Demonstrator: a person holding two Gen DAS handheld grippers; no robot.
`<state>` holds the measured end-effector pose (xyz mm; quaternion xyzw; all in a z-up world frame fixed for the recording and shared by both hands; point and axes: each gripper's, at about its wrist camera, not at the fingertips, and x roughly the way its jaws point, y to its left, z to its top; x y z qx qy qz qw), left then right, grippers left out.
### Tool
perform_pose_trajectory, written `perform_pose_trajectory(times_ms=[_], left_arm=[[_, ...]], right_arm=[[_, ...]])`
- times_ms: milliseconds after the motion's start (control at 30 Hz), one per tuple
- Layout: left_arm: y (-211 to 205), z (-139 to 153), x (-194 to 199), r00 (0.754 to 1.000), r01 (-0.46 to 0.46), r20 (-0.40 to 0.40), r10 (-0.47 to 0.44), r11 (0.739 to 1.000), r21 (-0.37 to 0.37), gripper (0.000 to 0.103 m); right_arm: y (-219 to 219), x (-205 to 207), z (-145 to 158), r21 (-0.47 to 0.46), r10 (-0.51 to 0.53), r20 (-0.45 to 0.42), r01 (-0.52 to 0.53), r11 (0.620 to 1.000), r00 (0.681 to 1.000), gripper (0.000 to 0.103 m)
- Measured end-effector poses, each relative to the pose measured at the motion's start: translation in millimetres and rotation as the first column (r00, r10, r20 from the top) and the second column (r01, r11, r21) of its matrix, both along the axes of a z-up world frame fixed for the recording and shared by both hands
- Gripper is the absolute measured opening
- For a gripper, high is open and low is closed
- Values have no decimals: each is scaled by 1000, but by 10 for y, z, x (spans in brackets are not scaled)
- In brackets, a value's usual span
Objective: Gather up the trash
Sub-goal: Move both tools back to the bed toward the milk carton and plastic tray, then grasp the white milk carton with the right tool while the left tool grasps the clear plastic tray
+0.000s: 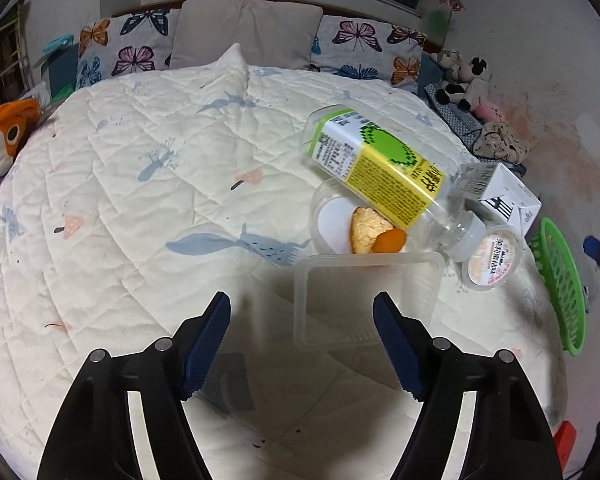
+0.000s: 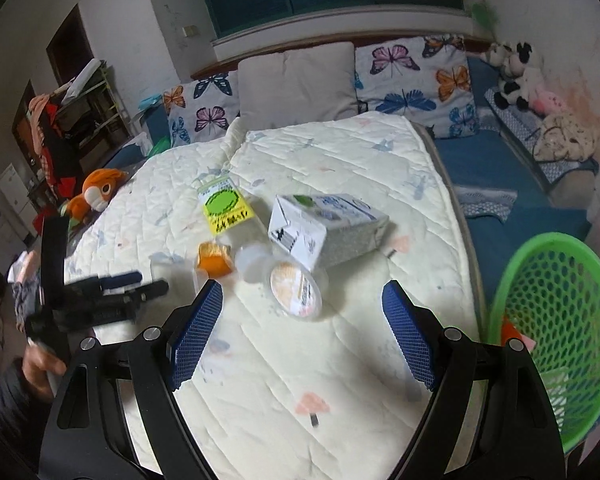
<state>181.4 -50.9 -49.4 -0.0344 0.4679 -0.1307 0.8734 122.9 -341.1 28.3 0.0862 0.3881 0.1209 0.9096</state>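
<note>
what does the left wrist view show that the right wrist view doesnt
Only the left wrist view: the clear square tray seen plainly, just ahead of the open left gripper, and the round clear cup holding peel.

Only the right wrist view: the whole left gripper from outside with the person's hand, scraps inside the green basket, the shelves.

Both: the quilt, bottle, carton, lidded cup, orange plush toy.
</note>
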Motion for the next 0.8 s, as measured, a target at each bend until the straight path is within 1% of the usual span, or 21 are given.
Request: perform_pose_trajectory(times_ms=[133,233,300,367,500,567,700,733,800], left_arm=[[29,-41,22,1000,8,-12,-9,1000,-12,69],[38,-51,38,1000,12,-14,-12,1000,-15,69],[61,-57,44,1000,15,-14,-15,1000,-18,67],[73,-61,54,1000,18,-16,-18,1000,-22,65],[100,-65,64,1000,25,-17,-25,999,-30,64],[107,-73,74,999,29,-21,-30,999,-35,64],[113,-105,78,999,41,-29,-42,998,-42,64],[105,-114,83,998,46,-31,-48,998,-40,63],[89,-128,90,998,55,-35,-56,998,-41,61]], right_arm=[[-8,343,74,37,-34,-45,35,999,998,83],[-23,608,113,74,-77,-81,83,994,994,85],[-35,759,105,89,-99,-112,110,990,989,85],[-24,936,68,85,-125,-148,138,987,981,85],[-16,1231,-90,58,-178,-241,197,979,954,85],[-37,1348,-203,41,-211,-291,232,972,933,85],[-112,1488,-380,36,-247,-373,280,959,895,85],[-141,1511,-429,47,-249,-397,291,956,883,85],[-167,1526,-478,36,-254,-420,295,955,871,85]])
